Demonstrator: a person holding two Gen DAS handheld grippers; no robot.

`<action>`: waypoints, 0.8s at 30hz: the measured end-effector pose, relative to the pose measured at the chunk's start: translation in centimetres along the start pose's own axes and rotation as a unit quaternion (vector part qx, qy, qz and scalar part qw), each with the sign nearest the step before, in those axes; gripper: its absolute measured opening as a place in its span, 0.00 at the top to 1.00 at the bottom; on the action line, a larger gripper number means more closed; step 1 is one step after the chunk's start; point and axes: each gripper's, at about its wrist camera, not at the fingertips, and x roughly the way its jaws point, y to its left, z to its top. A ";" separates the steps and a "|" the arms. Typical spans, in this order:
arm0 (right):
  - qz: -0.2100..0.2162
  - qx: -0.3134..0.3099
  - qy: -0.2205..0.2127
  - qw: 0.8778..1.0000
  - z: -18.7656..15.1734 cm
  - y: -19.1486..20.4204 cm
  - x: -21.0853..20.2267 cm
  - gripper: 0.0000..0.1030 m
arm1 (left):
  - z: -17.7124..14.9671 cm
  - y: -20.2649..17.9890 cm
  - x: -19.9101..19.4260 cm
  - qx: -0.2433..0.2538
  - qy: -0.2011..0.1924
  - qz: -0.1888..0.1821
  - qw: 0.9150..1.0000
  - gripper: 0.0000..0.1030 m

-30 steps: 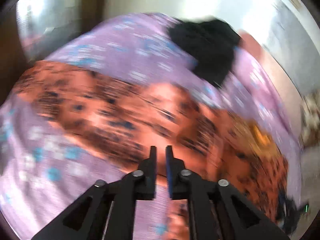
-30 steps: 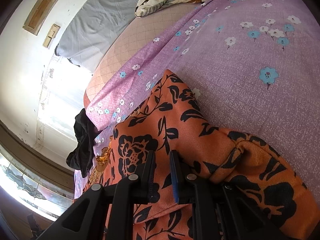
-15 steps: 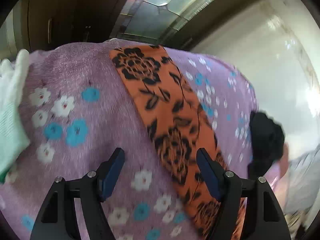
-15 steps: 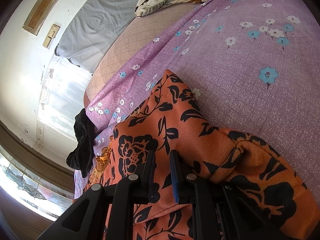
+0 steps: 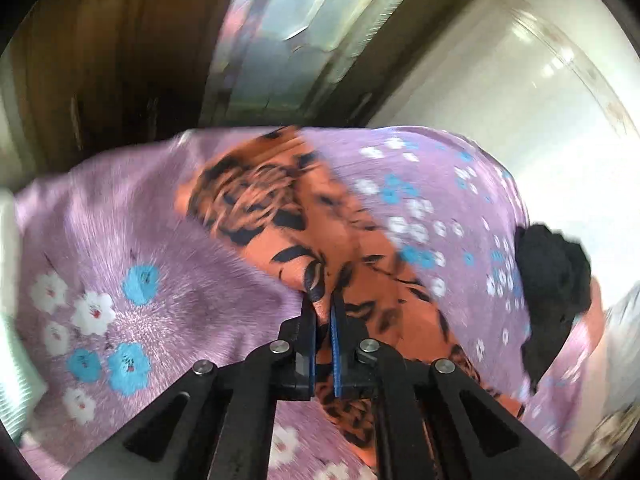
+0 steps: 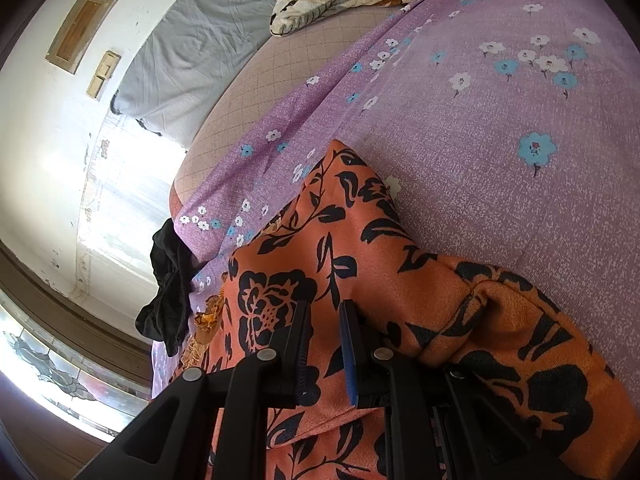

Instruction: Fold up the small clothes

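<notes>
Orange floral garment point(image 6: 360, 280) lies on purple flowered bedsheet point(image 6: 500, 128). Left tool point(image 5: 323, 308) pinches the garment's edge, fingers nearly together; view blurred. Right tool point(image 6: 325, 312) is pressed narrowly on a fold of the garment. Black cloth point(image 6: 170, 284) sits near the sheet's edge

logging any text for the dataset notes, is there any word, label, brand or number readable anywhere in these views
None: no readable text in either view.
orange floral garment: printed pattern only, no visible label.
purple flowered bedsheet: flowers only.
wall plates: blank.
The left wrist view is motion-blurred.
</notes>
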 end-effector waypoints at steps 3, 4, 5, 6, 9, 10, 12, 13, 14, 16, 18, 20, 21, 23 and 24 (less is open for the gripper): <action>0.002 0.002 0.000 1.000 0.0 0.0 0.0 0.84 | -1.5 -5.2 -3.5 0.084 -0.028 -0.012 0.996 0.95; 0.002 0.002 -0.001 1.000 0.0 -0.1 -0.1 0.84 | -2.6 -7.6 -4.9 0.119 -0.037 -0.024 0.992 0.95; 0.003 0.002 -0.001 1.000 0.0 -0.1 -0.1 0.84 | -4.0 -10.1 -6.3 0.152 -0.043 -0.041 0.987 0.95; 0.003 0.002 -0.001 1.000 0.0 -0.1 -0.1 0.84 | -5.4 -12.0 -7.4 0.178 -0.045 -0.057 0.981 0.95; 0.003 0.003 -0.001 1.000 0.0 -0.1 -0.1 0.84 | -12.0 -18.7 -10.7 0.279 -0.042 -0.111 0.953 0.95; 0.004 0.003 -0.001 1.000 -0.1 -0.1 -0.1 0.84 | -14.9 -21.1 -11.4 0.317 -0.032 -0.129 0.939 0.95; 0.006 0.004 -0.002 1.000 -0.1 -0.1 -0.2 0.84 | -20.2 -24.8 -12.4 0.378 -0.009 -0.158 0.912 0.95; 0.007 0.005 -0.002 1.000 -0.1 -0.2 -0.2 0.84 | -23.4 -26.5 -12.9 0.411 0.006 -0.174 0.895 0.94; 0.008 0.005 -0.002 1.000 -0.1 -0.2 -0.2 0.84 | -26.2 -27.8 -13.3 0.442 0.024 -0.190 0.876 0.94; 0.011 0.007 -0.002 1.000 -0.1 -0.3 -0.3 0.84 | -31.4 -29.8 -14.1 0.499 0.068 -0.213 0.837 0.89; 0.015 0.010 -0.003 1.000 -0.1 -0.4 -0.3 0.84 | -34.7 -30.4 -15.1 0.535 0.095 -0.222 0.810 0.71; 0.016 0.011 -0.003 1.000 -0.1 -0.5 -0.3 0.84 | -34.8 -29.9 -16.3 0.534 0.074 -0.217 0.814 0.42; 0.018 0.012 -0.003 1.000 -0.1 -0.5 -0.3 0.83 | -34.0 -29.3 -17.0 0.524 0.057 -0.213 0.823 0.31; 0.020 0.012 -0.002 1.000 -0.1 -0.6 -0.4 0.83 | -30.7 -27.4 -17.9 0.483 0.026 -0.208 0.850 0.28; 0.021 0.013 -0.002 1.000 -0.1 -0.6 -0.3 0.83 | -28.8 -26.1 -17.9 0.458 0.014 -0.201 0.866 0.26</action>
